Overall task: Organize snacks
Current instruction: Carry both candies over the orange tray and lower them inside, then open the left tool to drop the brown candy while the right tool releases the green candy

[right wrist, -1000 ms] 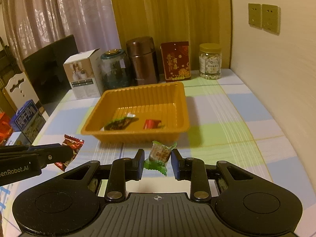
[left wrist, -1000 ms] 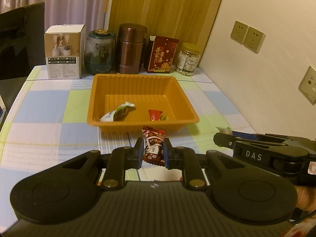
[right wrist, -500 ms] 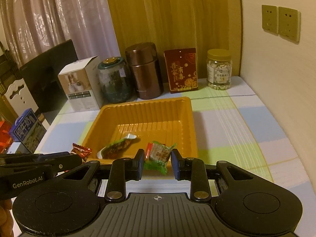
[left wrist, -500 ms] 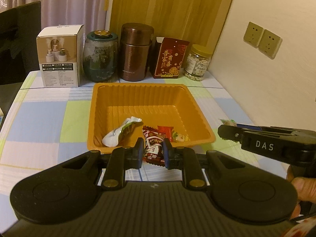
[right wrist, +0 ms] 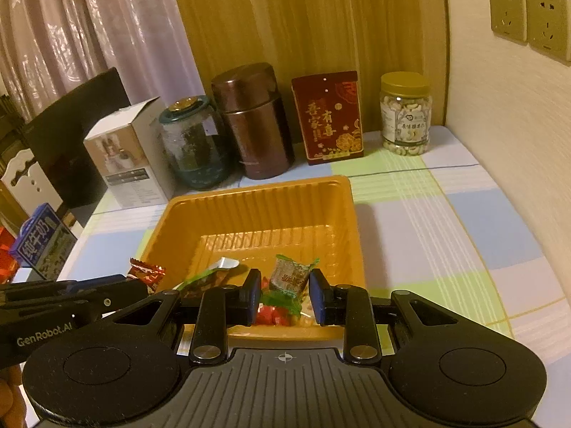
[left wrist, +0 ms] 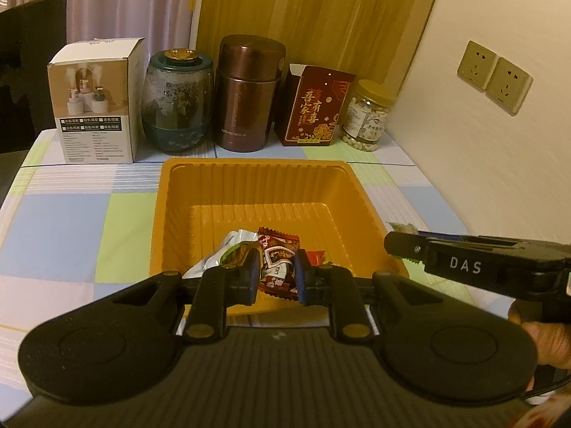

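Observation:
My left gripper (left wrist: 276, 278) is shut on a red-brown wrapped candy (left wrist: 280, 264), which hangs over the near part of the orange tray (left wrist: 257, 166). My right gripper (right wrist: 284, 292) is shut on a green-wrapped candy (right wrist: 291, 274), also over the tray's (right wrist: 257, 192) near part. In the tray lie a white-green wrapper (left wrist: 221, 255) and a small red candy (left wrist: 316, 256). The right wrist view shows the same green-brown wrapper (right wrist: 207, 278) and red candy (right wrist: 271, 315). Each gripper appears at the side of the other's view, the two side by side.
Behind the tray stand a white box (left wrist: 96, 107), a glass jar (left wrist: 178, 103), a brown canister (left wrist: 246, 96), a red box (left wrist: 316, 107) and a nut jar (left wrist: 367, 117). The wall with sockets (left wrist: 494, 76) runs along the right. A blue milk carton (right wrist: 43, 242) sits off the table's left edge.
Both grippers have moved forward together, carrying their candies from in front of the tray's near edge to over its near part. The jaws have kept their grip.

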Tool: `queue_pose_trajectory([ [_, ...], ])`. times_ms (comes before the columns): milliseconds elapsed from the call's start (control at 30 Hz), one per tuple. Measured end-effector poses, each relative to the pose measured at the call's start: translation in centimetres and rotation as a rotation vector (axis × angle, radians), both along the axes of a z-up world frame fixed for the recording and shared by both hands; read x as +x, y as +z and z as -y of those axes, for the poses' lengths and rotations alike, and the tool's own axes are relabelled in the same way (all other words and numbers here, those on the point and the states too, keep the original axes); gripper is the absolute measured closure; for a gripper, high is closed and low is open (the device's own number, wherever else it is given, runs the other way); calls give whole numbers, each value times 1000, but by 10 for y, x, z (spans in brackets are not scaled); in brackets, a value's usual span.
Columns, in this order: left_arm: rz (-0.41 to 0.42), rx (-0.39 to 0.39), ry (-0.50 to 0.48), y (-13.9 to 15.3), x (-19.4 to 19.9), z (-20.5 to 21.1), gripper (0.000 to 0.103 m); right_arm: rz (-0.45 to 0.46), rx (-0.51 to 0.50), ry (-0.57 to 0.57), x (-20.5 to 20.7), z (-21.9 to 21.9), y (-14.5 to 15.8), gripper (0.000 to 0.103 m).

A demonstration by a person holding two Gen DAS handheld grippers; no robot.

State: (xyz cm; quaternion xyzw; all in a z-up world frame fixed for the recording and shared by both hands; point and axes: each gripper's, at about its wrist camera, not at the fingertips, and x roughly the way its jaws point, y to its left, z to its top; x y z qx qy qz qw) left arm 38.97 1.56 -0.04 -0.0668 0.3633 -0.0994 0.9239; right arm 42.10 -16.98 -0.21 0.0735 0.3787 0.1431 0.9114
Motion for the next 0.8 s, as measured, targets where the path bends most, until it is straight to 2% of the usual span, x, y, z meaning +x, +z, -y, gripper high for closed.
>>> queue_pose_trajectory([
  [333, -18, 0, -7, -11, 26, 9, 85, -45, 2, -10, 21, 1, -21, 73],
  [700, -38, -13, 11, -23, 52, 11, 85, -48, 26, -25, 34, 4, -25, 74],
  [800, -48, -16, 23, -27, 57, 10, 78, -50, 32, -26, 34, 5, -25, 74],
])
